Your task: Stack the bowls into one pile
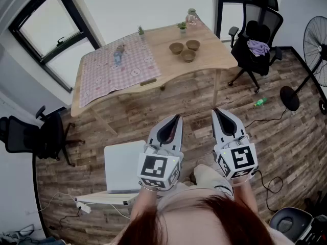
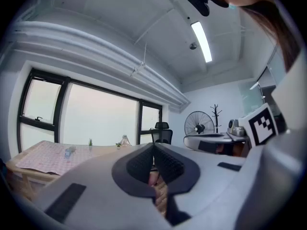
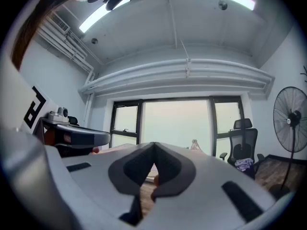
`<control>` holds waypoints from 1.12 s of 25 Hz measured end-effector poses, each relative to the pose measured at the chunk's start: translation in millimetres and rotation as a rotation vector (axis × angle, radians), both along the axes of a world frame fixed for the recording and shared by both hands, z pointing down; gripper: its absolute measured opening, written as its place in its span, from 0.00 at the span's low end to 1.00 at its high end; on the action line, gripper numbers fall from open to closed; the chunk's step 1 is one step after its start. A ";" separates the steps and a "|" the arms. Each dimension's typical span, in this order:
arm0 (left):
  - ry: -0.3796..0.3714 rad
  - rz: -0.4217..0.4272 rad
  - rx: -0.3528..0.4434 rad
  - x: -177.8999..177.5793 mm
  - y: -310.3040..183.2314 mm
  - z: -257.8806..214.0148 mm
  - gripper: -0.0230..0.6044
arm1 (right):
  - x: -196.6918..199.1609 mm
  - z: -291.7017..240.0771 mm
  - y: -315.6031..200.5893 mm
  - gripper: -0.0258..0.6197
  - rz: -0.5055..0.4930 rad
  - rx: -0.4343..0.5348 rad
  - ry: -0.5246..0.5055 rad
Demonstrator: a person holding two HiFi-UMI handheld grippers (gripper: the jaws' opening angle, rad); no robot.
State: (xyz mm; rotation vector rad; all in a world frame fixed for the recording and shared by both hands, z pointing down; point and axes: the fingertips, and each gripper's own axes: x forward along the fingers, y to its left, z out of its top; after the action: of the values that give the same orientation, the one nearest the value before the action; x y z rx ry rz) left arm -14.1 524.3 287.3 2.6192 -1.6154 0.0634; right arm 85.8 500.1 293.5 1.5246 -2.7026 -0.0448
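Note:
Three small brown bowls [image 1: 185, 49] sit close together on the far right part of a wooden table [image 1: 214, 55], none inside another. My left gripper [image 1: 177, 117] and right gripper [image 1: 216, 111] are held level side by side over the floor, well short of the table. Both are shut with nothing between the jaws. In the left gripper view the left gripper [image 2: 153, 146] points at the table edge; in the right gripper view the right gripper [image 3: 153, 145] points toward the windows. The bowls do not show in either gripper view.
A pink checked cloth [image 1: 115, 68] covers the table's left half, with a small bottle [image 1: 118, 58] on it. Two small plants [image 1: 182, 26] and a glass jar [image 1: 191, 17] stand at the far edge. Office chairs [image 1: 255, 34], a standing fan [image 1: 312, 50] and a low white table [image 1: 120, 167] surround me.

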 end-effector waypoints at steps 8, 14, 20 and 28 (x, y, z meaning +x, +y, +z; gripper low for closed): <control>0.001 -0.005 -0.009 22.8 -25.1 2.3 0.05 | 19.6 6.9 -17.2 0.04 -0.026 -0.041 -0.030; 0.002 -0.004 -0.017 42.7 -52.8 3.7 0.05 | 40.7 10.1 -43.9 0.04 -0.017 -0.069 -0.052; 0.006 -0.026 -0.028 58.3 -83.4 7.7 0.05 | 56.1 13.8 -72.4 0.04 -0.024 -0.063 -0.027; 0.003 -0.068 -0.042 83.0 -122.9 15.4 0.05 | 79.3 24.6 -113.6 0.04 -0.059 -0.072 0.007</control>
State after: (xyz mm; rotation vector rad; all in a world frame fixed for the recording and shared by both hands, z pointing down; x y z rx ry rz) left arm 68.9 401.5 302.8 2.5298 -1.6816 0.0891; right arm 165.2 386.5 318.1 1.4230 -2.7113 0.0453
